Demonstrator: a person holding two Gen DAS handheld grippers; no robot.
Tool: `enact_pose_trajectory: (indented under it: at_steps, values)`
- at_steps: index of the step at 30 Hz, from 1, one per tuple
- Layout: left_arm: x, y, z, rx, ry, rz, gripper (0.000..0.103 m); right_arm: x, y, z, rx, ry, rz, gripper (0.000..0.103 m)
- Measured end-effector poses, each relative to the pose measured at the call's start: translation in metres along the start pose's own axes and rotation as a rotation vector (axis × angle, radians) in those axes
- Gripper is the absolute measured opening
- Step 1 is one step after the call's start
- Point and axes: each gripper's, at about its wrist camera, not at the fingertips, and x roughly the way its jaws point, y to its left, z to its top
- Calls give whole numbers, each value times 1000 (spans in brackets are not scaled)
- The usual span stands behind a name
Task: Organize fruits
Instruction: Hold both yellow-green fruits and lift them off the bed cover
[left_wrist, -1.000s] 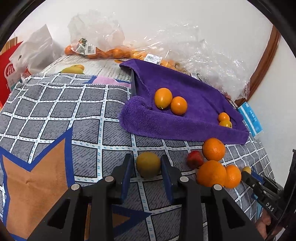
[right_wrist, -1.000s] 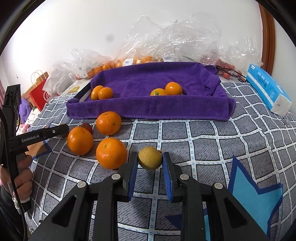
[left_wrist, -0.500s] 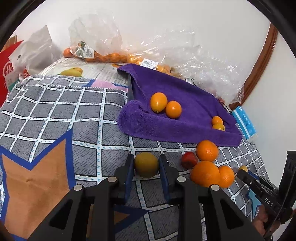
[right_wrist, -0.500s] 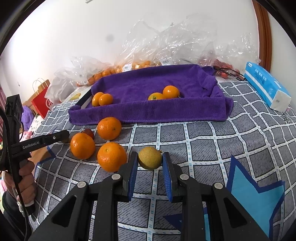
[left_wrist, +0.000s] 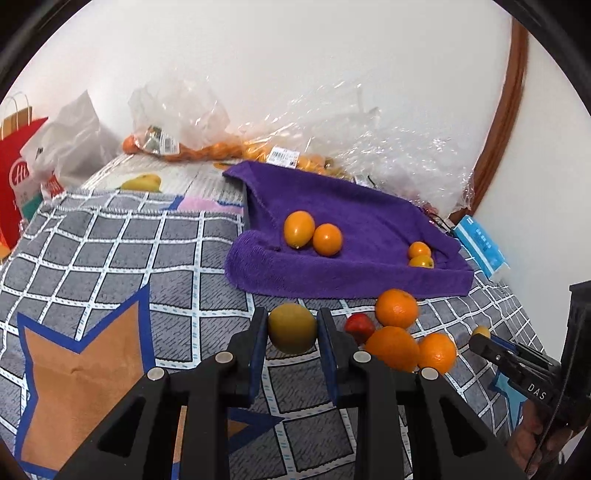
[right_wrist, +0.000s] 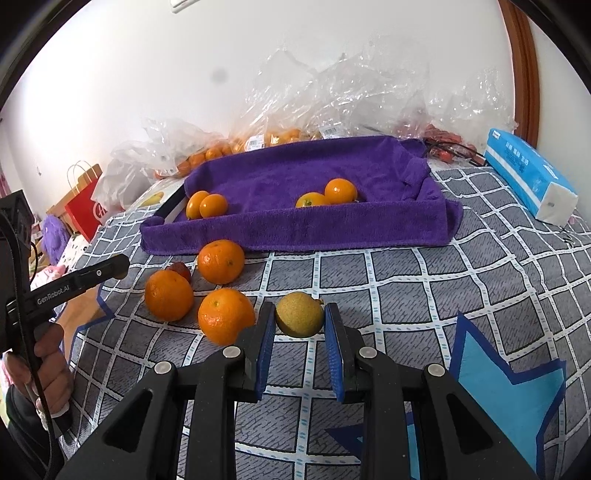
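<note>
Right, left gripper clenched on a yellow-green fruit, right gripper clenched on another one, both near the purple towel's front edge

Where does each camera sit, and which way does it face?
Left wrist: sits on the left tongs, faces forward and down at their clamped yellow-green fruit and the purple towel; right tongs show at right.
Right wrist: sits on the right tongs, faces likewise, onto another clamped yellowish fruit; the left hand shows at left.
Shared: towel, three oranges.
</note>
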Motion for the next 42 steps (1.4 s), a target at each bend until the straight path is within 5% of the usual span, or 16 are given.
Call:
enact_pose_trajectory:
  at_steps: [33, 42]
  values:
    - [-12, -15, -6, 52, -27, -94, 25, -26, -14, -7, 92, -15, -36, 27]
    - [-17, -7, -6, -8, -22, -85, 25, -41, -1, 9, 44, -67, -42, 27]
